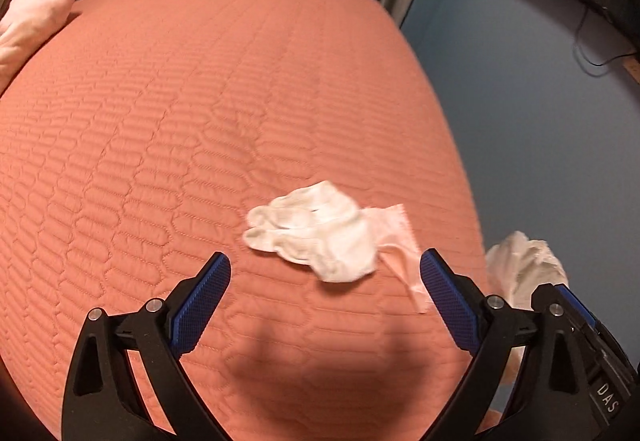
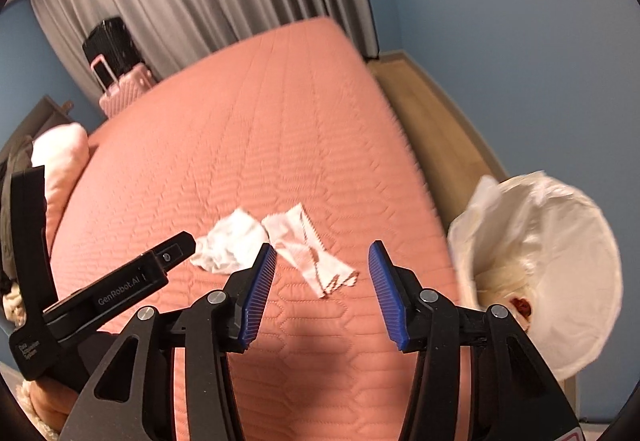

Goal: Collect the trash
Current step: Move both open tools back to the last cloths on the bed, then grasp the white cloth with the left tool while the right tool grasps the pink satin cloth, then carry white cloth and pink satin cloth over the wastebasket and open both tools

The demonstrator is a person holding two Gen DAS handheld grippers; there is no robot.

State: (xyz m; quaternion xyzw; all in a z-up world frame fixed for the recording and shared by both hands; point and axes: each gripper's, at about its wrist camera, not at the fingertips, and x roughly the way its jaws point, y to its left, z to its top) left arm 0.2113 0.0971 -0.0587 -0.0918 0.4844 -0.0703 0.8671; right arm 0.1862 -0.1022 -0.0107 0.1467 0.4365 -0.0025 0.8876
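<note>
I hold my left gripper (image 1: 324, 281) wide apart over the near part of the salmon quilted bed (image 1: 200, 121), gripping nothing; the crumpled white tissue (image 1: 312, 229) lies on the quilt just beyond its fingertips, touching a flat pinkish wrapper (image 1: 394, 237) on its right. My right gripper (image 2: 322, 269) is also spread and empty, near the same scraps. The white-lined trash bin (image 2: 560, 261) stands to the right, beside the bed.
</note>
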